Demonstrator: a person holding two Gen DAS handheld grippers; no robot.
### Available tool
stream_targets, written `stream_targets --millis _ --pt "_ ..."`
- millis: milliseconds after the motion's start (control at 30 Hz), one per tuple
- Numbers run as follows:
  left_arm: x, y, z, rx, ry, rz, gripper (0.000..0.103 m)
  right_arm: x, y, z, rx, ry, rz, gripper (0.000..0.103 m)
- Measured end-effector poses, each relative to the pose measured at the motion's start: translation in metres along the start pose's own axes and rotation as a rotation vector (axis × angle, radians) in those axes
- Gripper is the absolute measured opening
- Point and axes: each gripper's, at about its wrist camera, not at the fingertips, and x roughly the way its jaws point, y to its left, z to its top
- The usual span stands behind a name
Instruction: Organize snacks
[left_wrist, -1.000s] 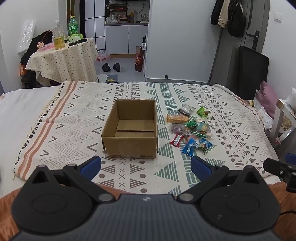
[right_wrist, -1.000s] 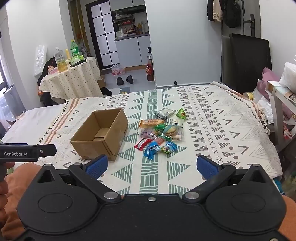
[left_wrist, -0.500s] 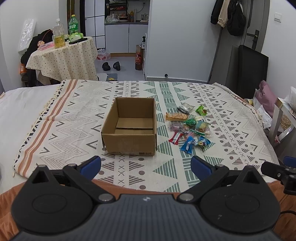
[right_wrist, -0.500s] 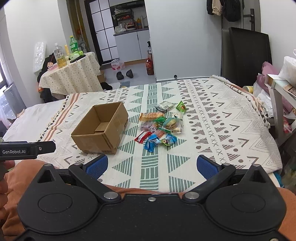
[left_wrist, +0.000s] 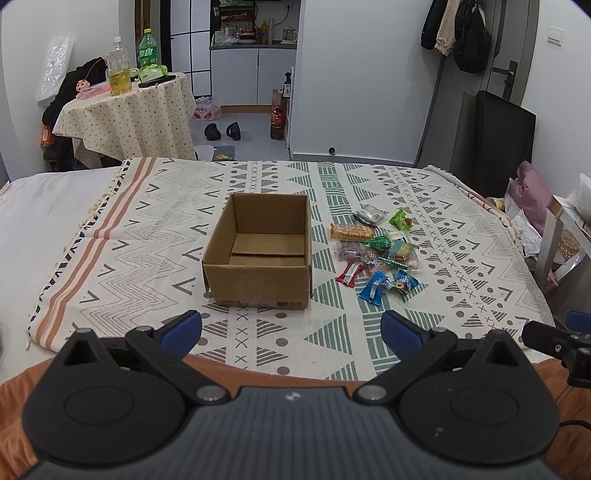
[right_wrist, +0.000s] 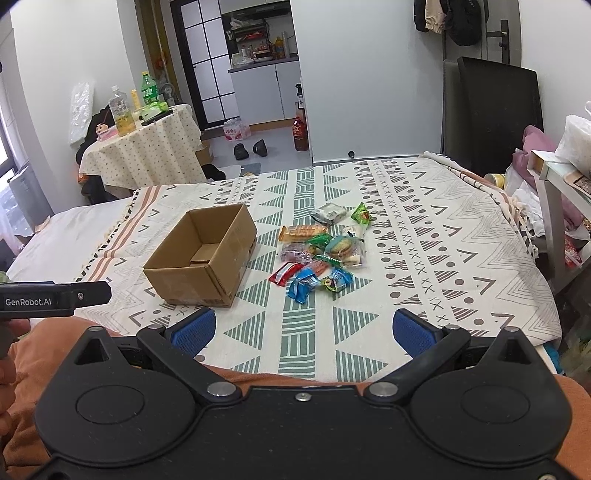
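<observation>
An open, empty cardboard box (left_wrist: 258, 251) (right_wrist: 201, 254) stands on a patterned cloth (left_wrist: 147, 236) (right_wrist: 424, 236) spread over a bed. Right of the box lies a cluster of several wrapped snacks (left_wrist: 376, 251) (right_wrist: 319, 251), among them an orange packet (left_wrist: 351, 232), a red one (right_wrist: 283, 273) and a blue one (left_wrist: 373, 288). My left gripper (left_wrist: 291, 329) hangs open above the near edge of the cloth, in front of the box. My right gripper (right_wrist: 303, 328) is open too, nearer the snacks, holding nothing.
A round table (left_wrist: 125, 114) with bottles stands at the far left. Shoes (left_wrist: 221, 130) and a dark bottle (left_wrist: 279, 123) are on the floor beyond the bed. A black panel (right_wrist: 491, 114) and pink cushion (left_wrist: 532, 192) sit on the right. Orange fabric (right_wrist: 33, 354) lies under the grippers.
Both grippers have pulled back and risen a little, so the box and snacks look smaller and farther. Nothing on the cloth has moved.
</observation>
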Motion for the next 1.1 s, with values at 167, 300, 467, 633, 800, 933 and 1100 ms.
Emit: stream_targets --millis 167,300,467,633,800,933,1100 --pt "0.001 0.001 0.001 -0.007 0.001 -0.002 0.103 0.0 0.001 0.001 -0.006 -0.003 -0.011 0.103" --pt "0.002 0.001 0.003 -0.011 0.005 -0.002 0.103 0.002 0.0 0.002 -0.001 -0.005 -0.016 0.103" --pt "0.003 0.002 0.004 -0.013 -0.001 -0.001 0.103 0.003 -0.001 0.003 0.006 -0.007 -0.017 0.103" --pt "0.002 0.001 0.006 -0.016 -0.006 -0.004 0.103 0.003 -0.002 0.005 0.006 -0.008 -0.016 0.103" --pt "-0.001 0.002 0.006 -0.019 -0.01 -0.003 0.103 0.003 -0.002 0.007 -0.002 -0.01 -0.013 0.103" --pt "-0.004 0.002 0.007 -0.02 -0.014 -0.006 0.103 0.002 -0.003 0.007 0.003 -0.007 0.0 0.103" --pt "-0.007 0.001 0.007 -0.019 -0.02 -0.009 0.103 -0.003 -0.002 0.005 -0.006 -0.018 -0.015 0.103"
